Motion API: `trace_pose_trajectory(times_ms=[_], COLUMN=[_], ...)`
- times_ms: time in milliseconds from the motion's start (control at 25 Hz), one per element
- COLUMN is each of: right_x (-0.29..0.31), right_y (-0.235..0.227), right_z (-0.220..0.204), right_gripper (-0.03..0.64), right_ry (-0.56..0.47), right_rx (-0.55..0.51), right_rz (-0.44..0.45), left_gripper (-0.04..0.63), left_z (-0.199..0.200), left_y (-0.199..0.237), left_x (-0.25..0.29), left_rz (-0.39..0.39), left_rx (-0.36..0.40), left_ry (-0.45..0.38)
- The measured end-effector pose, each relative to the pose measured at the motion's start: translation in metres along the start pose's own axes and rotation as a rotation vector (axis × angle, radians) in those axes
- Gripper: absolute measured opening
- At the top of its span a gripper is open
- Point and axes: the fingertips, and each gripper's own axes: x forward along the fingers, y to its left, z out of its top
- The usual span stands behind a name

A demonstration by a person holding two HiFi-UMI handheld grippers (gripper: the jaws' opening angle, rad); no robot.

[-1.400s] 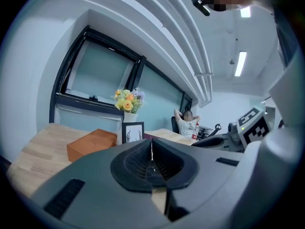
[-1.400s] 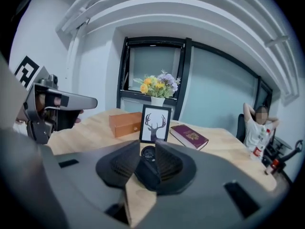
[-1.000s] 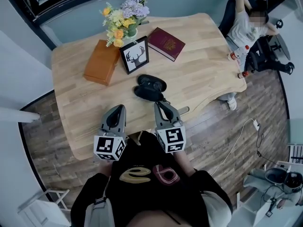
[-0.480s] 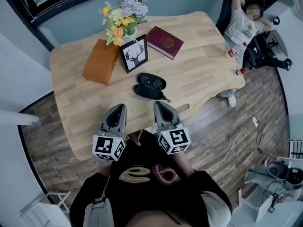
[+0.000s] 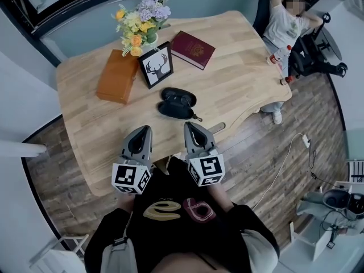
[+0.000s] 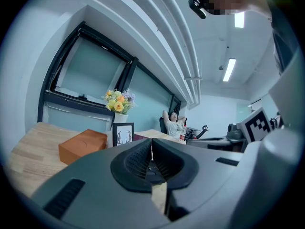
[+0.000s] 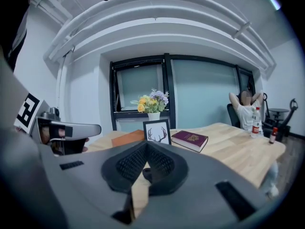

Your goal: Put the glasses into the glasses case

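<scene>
A: Upper left of the head view?

B: Orange box (image 5: 116, 75) flat on the wooden table (image 5: 239, 78). Flowers (image 5: 139, 23) in a vase just behind. Deer picture (image 5: 156, 65) upright, just right of the box.

A: Lower left?

B: Left gripper (image 5: 143, 129), tip over the near table edge. Jaws pressed together, nothing between them.

A: Middle of the frame?

B: Glasses case (image 5: 178, 103), black, lying open on the table beyond both gripper tips and apart from each. Dark shapes inside, too small to tell as glasses.

A: Right of that?

B: Right gripper (image 5: 189, 125), level with the left one and near it. Jaws closed tight, empty. Higher up, a maroon book (image 5: 192, 49) flat on the table, just right of the deer picture.

A: Far right?

B: 2 bottles (image 5: 281, 56) at the table's far edge. A person (image 5: 287, 21) seated just beyond, arms raised behind the head.
</scene>
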Motion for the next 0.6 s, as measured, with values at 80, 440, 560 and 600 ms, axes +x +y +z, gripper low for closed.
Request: trace_pose_trajectory(times_ms=[80,440,560,600], right_x=[-0.001,-0.010,-0.012,-0.012], right_y=[-0.001,-0.004,0.000,0.002], right_z=[0.000,-0.001,-0.002,-0.003], right_gripper=[0.011,0.011,0.011,0.011], right_ry=[0.001,0.002,0.008,0.011], right_rx=[-0.014,-0.037,-0.053,-0.057], right_rz=[-0.007,-0.031,-0.030,-0.030], left_gripper=[0.018,0.018,0.018,0.018], left_z=[0.000,0.001,-0.001,-0.002], left_y=[-0.002,-0.010,-0.011,-0.011], left_x=[0.002,0.007,0.005,0.004], left_rz=[-0.006,-0.038,-0.044,-0.045], left_rx=[0.000,-0.039,-0.034,-0.032], left_ry=[0.001,-0.013,-0.010,-0.006])
